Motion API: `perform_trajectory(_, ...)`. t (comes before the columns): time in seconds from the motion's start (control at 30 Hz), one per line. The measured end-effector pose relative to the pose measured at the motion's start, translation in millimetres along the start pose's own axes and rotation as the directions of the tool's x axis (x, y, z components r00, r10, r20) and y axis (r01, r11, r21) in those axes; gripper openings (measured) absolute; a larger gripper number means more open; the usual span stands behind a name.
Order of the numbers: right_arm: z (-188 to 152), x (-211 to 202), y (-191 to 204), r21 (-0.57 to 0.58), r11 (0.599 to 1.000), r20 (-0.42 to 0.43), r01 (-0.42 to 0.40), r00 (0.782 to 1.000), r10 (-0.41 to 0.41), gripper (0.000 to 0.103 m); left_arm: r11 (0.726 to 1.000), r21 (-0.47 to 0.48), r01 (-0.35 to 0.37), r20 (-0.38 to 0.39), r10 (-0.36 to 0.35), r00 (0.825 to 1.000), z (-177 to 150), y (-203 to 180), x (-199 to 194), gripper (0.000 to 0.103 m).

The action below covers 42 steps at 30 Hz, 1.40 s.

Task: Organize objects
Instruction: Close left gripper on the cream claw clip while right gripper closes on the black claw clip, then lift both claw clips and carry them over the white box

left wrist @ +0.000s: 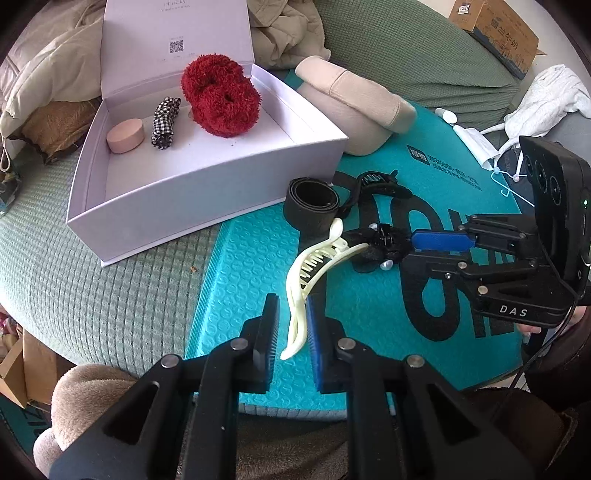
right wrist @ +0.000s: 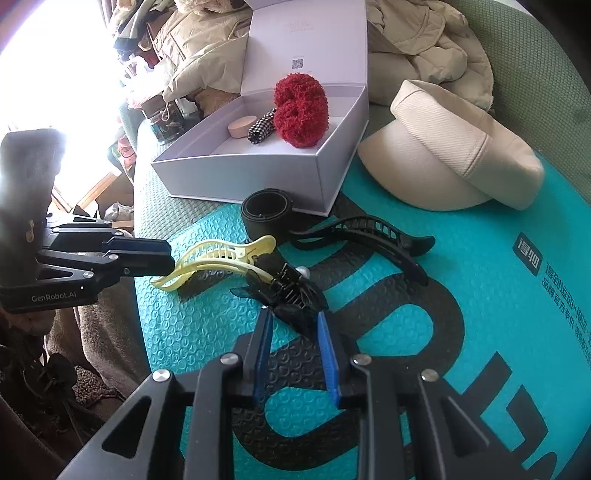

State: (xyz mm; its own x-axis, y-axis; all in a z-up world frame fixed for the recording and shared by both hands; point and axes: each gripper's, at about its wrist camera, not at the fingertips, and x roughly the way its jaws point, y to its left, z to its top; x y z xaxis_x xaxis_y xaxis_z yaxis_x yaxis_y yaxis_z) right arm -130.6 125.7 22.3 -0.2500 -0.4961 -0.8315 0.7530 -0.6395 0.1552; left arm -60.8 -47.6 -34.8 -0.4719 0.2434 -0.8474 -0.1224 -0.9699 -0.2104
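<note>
Here your left gripper [left wrist: 291, 325] points steeply down at the teal mat [left wrist: 240, 266], its jaws closed as far as they go on the tail end of the cream hair claw [left wrist: 314, 273], which runs forward from the pads. Your right gripper [right wrist: 291, 325] tilts down just as steeply beside it, jaws narrow, with the black bow clip [right wrist: 291, 291] between the fingertips; whether the pads press on it you cannot tell from either view. The cream claw's far tip meets that bow clip, so your two grippers face each other across the tangled pair.

The mat bears large black lettering and lies on a pale green textured cover [left wrist: 74, 258]. A heap of beige jackets [left wrist: 288, 33] and a cardboard carton [left wrist: 498, 33] lie beyond.

Ahead of your left gripper and off to its left stands the open white box [left wrist: 207, 184], lid propped up. Inside it are two red fluffy scrunchies [left wrist: 221, 99], a checked scrunchie [left wrist: 164, 122] and a pink round case [left wrist: 125, 136]. Just past the cream claw a rolled black band [left wrist: 310, 206] leans against the box wall, and a long black hair claw [right wrist: 369, 232] lies just beyond the bow clip. A beige cap [right wrist: 450, 155] rests further ahead of your right gripper
</note>
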Motion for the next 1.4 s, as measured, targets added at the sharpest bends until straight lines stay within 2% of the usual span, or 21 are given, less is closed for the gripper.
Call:
perform_trajectory(0.03,0,2,2,-0.003,1.0,-0.002,0.001,1.0,-0.001,0.034,1.0,-0.001,0.005,0.001,-0.005,1.0,1,1,0,0.015)
perform_trajectory(0.1,1,5,4,-0.003,1.0,-0.006,0.005,1.0,-0.005,0.05,1.0,-0.002,0.021,0.002,-0.021,1.0,2,2,2,0.018)
perform_trajectory(0.17,3,8,5,-0.003,1.0,-0.005,0.005,1.0,-0.005,0.051,1.0,0.005,0.017,0.006,-0.017,1.0,4,1,3,0.028)
perform_trajectory(0.23,4,11,8,-0.01,1.0,-0.008,0.014,1.0,-0.014,0.055,1.0,0.016,0.001,0.015,-0.001,1.0,5,-1,4,0.042)
perform_trajectory(0.27,6,12,9,-0.018,1.0,-0.009,0.019,1.0,-0.019,0.055,1.0,0.021,-0.002,0.021,0.002,1.0,6,-2,5,0.043)
perform_trajectory(0.4,12,17,12,-0.05,0.998,0.001,0.031,1.0,-0.031,0.055,0.999,0.042,0.009,0.016,-0.01,1.0,11,-5,12,0.044)
perform_trajectory(0.7,21,25,12,-0.108,0.993,0.016,0.038,0.999,-0.037,0.055,0.996,0.088,-0.019,-0.007,0.02,1.0,15,-10,32,0.044)
perform_trajectory(0.93,21,40,18,-0.121,0.993,-0.02,-0.001,1.0,-0.002,0.055,0.996,0.086,0.003,0.002,-0.003,1.0,15,-9,38,0.043)
perform_trajectory(1.0,17,38,20,-0.141,0.99,-0.004,0.003,1.0,-0.004,0.055,0.995,0.093,0.023,-0.001,-0.023,1.0,15,-12,39,0.042)
perform_trajectory(1.2,10,33,18,-0.151,0.988,-0.01,0.018,1.0,-0.02,0.054,0.989,0.146,-0.033,0.015,0.031,0.999,12,-21,44,0.036)
perform_trajectory(1.23,8,32,18,-0.15,0.988,-0.009,0.023,1.0,-0.025,0.052,0.987,0.156,-0.043,0.021,0.041,0.999,12,-23,44,0.036)
perform_trajectory(1.3,5,29,15,-0.151,0.988,-0.001,0.037,0.999,-0.037,0.042,0.982,0.18,-0.065,0.031,0.061,0.998,11,-28,46,0.036)
perform_trajectory(1.4,0,26,14,-0.162,0.986,0.0,0.025,1.0,-0.026,0.042,0.975,0.208,-0.085,0.039,0.078,0.996,10,-34,48,0.033)
